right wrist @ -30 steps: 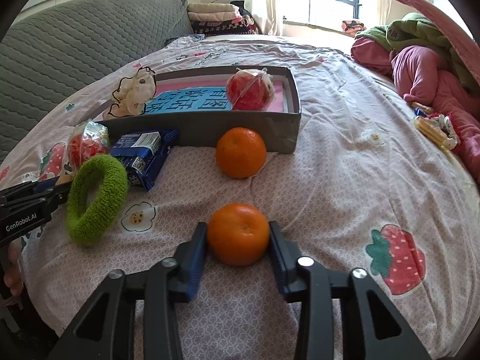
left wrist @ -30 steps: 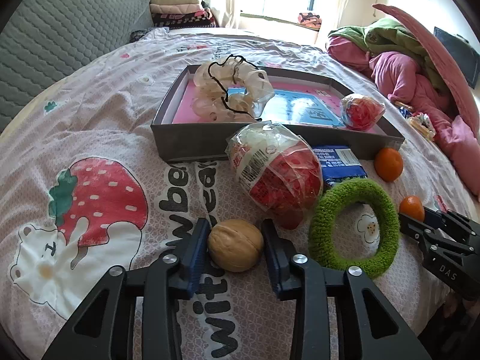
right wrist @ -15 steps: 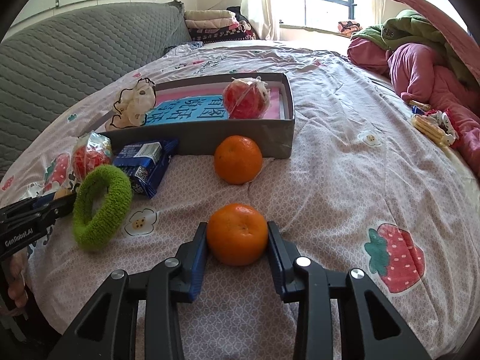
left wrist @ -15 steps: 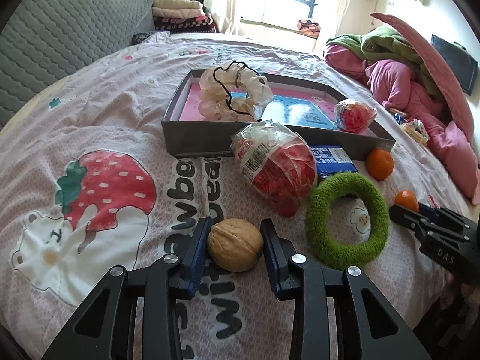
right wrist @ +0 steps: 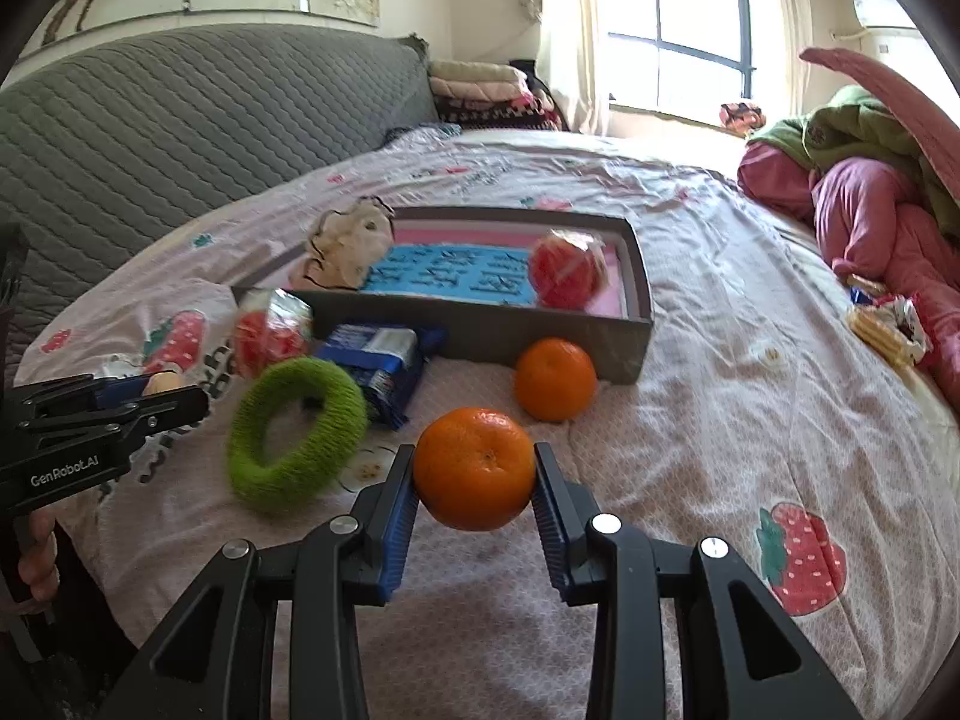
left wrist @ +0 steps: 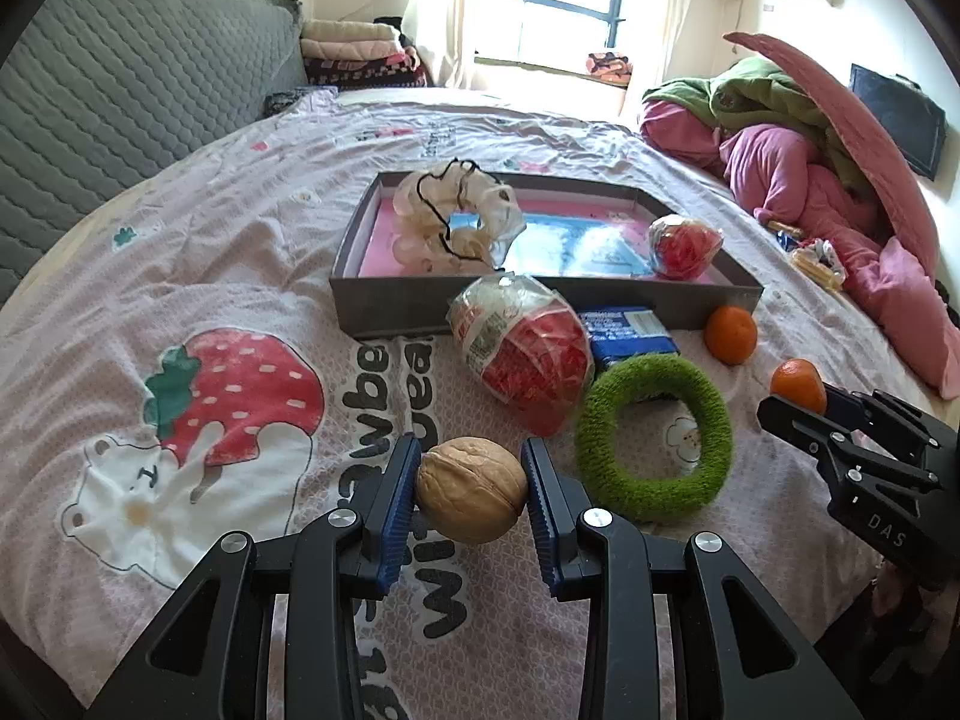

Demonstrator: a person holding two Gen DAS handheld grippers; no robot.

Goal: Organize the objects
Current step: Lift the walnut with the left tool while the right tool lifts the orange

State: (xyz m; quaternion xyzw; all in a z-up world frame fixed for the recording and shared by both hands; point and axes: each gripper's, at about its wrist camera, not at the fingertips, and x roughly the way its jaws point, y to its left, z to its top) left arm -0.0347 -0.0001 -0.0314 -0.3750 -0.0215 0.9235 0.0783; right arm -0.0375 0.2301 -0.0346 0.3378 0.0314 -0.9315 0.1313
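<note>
1. A pink strawberry-print bedspread (left wrist: 240, 252) covers the bed where the sorting takes place.
2. A shallow grey box (left wrist: 390, 306) lies on it, holding a cream scrunchie (left wrist: 456, 222) and a red wrapped bundle (left wrist: 684, 246) (its floor is pink and blue).
3. Outside, against the box's near wall: a larger red bundle (left wrist: 522, 354), a blue packet (left wrist: 630, 330), a green ring (left wrist: 654, 438), and a loose orange (right wrist: 555, 378).
4. The right gripper (right wrist: 474, 492) clamps a second orange (right wrist: 474, 468), clear of the bedspread.
5. The left gripper (left wrist: 471, 495) pinches a walnut (left wrist: 471, 495).
</note>
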